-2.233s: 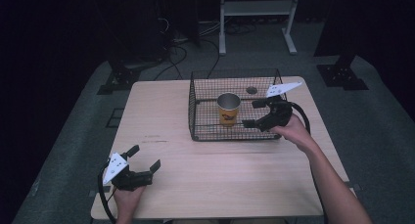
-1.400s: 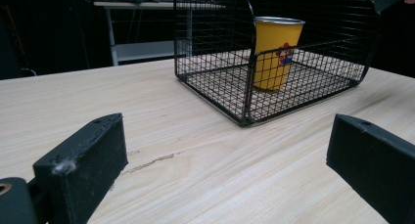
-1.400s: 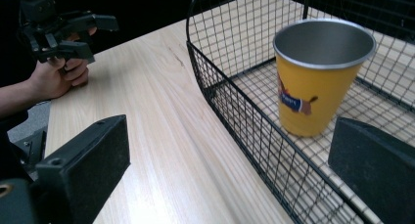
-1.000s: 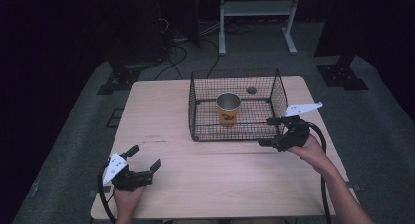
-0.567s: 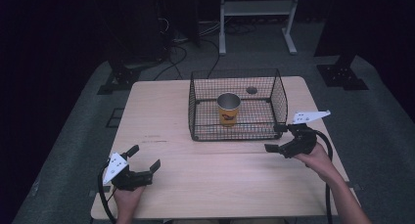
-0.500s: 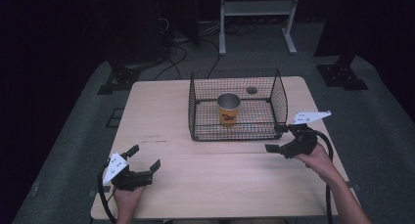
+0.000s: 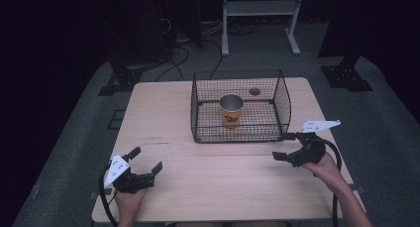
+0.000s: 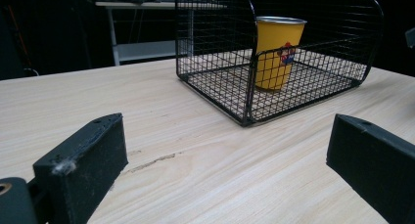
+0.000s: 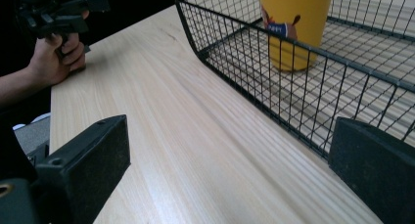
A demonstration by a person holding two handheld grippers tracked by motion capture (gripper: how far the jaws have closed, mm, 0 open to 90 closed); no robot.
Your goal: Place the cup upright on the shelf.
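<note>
A yellow cup (image 7: 231, 110) with a printed figure stands upright inside a black wire basket (image 7: 236, 133) at the table's far middle. The cup (image 8: 276, 52) appears through the basket mesh (image 8: 254, 87) in the left gripper view, and the cup (image 9: 295, 23) stands close behind the basket wall (image 9: 274, 82) in the right gripper view. My right gripper (image 7: 283, 146) is open and empty, just outside the basket's near right corner. My left gripper (image 7: 145, 160) rests open and empty near the table's front left.
The light wooden table (image 7: 173, 118) has bare room between the grippers and left of the basket. A small round hole (image 7: 254, 91) lies behind the basket. A metal stand (image 7: 257, 19) and cables are on the floor beyond. A hand holding the left gripper (image 9: 61, 16) appears in the right gripper view.
My right gripper has drawn back out of the basket, towards me and to the right, leaving the cup standing inside. The left gripper has stayed still.
</note>
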